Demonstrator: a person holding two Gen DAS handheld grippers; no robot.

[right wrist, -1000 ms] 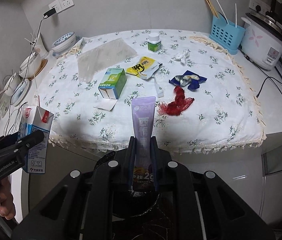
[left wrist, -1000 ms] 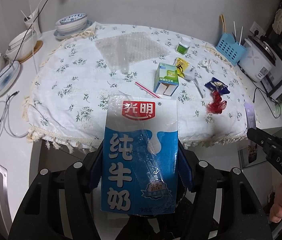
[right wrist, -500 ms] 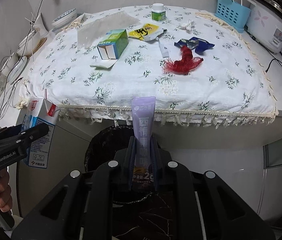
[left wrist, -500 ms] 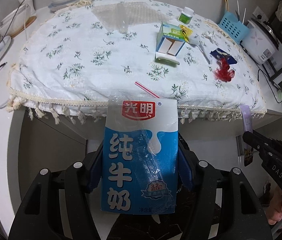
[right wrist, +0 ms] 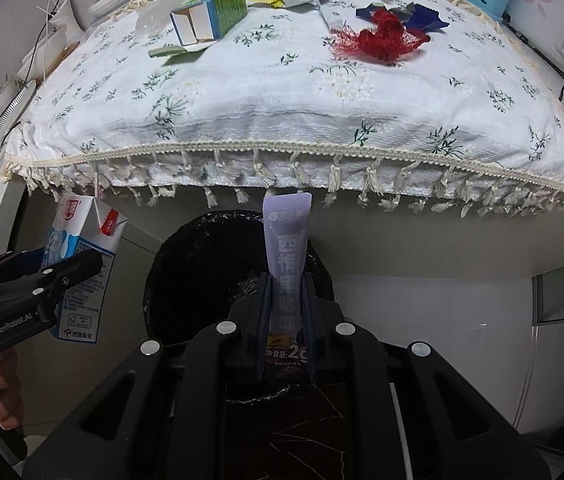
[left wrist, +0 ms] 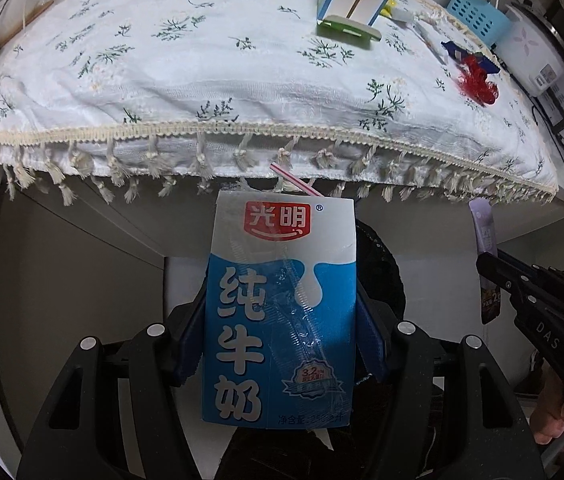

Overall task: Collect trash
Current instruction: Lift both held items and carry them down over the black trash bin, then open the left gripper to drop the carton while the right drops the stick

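Milk carton [left wrist: 280, 312] between left fingers [left wrist: 190, 340]

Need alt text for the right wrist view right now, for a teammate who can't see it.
The right gripper is shut on a purple sachet above a black-lined trash bin below the table edge. At left, the left gripper holds a blue and white milk carton. On the floral tablecloth lie a green box, red netting and wrappers.
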